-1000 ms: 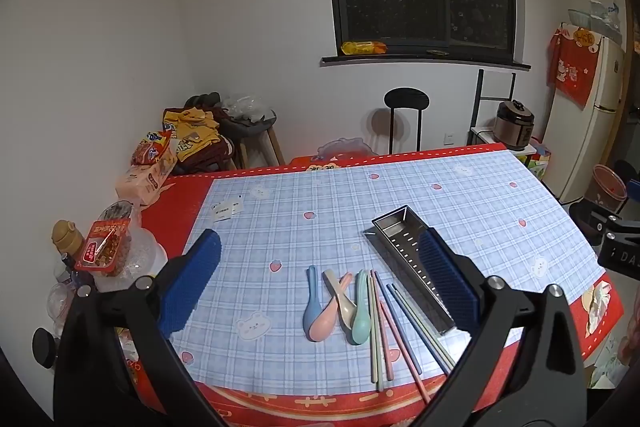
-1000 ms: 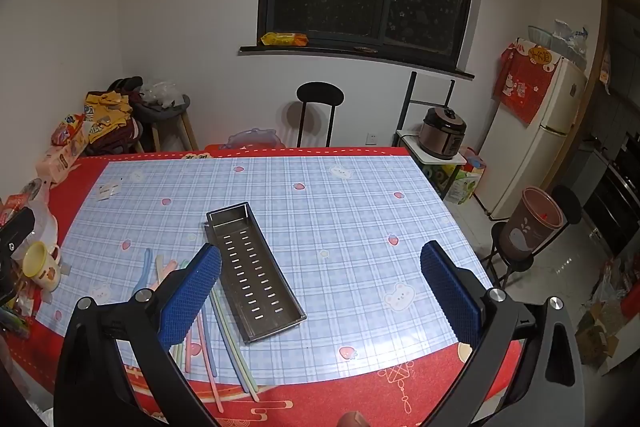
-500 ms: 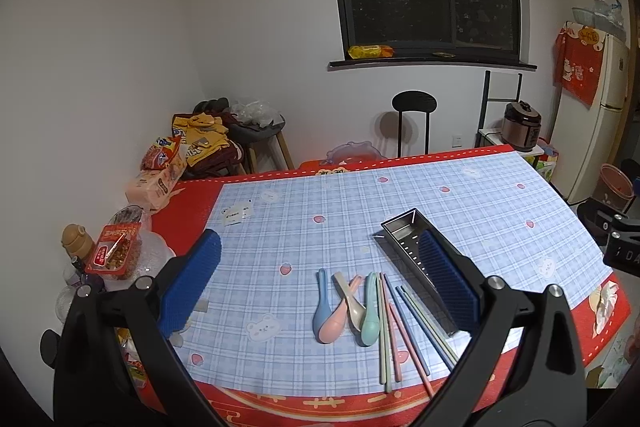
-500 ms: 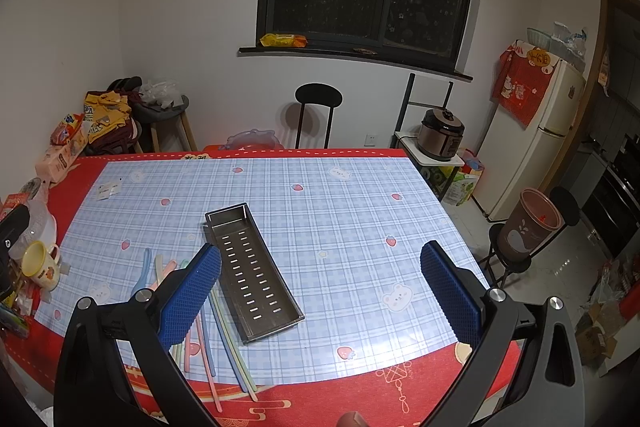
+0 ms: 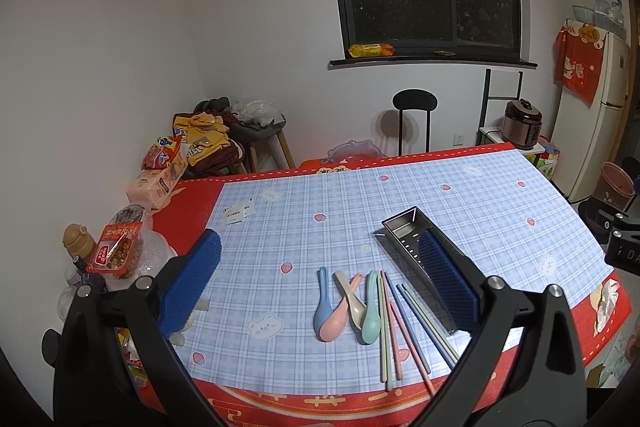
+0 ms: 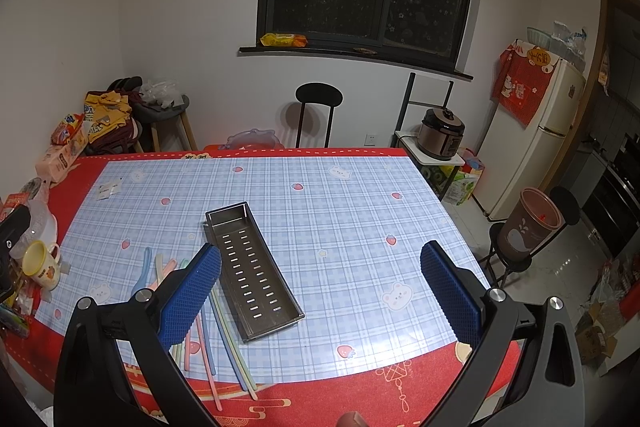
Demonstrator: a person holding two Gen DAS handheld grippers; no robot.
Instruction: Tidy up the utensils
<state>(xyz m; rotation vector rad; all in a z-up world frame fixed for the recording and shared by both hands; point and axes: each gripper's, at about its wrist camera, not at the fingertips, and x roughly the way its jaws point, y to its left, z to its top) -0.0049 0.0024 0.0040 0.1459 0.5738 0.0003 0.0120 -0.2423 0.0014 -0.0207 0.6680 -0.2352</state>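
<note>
Unreadable printed slips (image 5: 239, 214) beyond spoons (image 5: 346, 305)

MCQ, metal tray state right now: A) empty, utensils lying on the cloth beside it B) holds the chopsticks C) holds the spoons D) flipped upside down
A: in the right wrist view the metal tray shows a bare slotted floor, open side up; the spoons and chopsticks lie on the tablecloth beside it.
</note>
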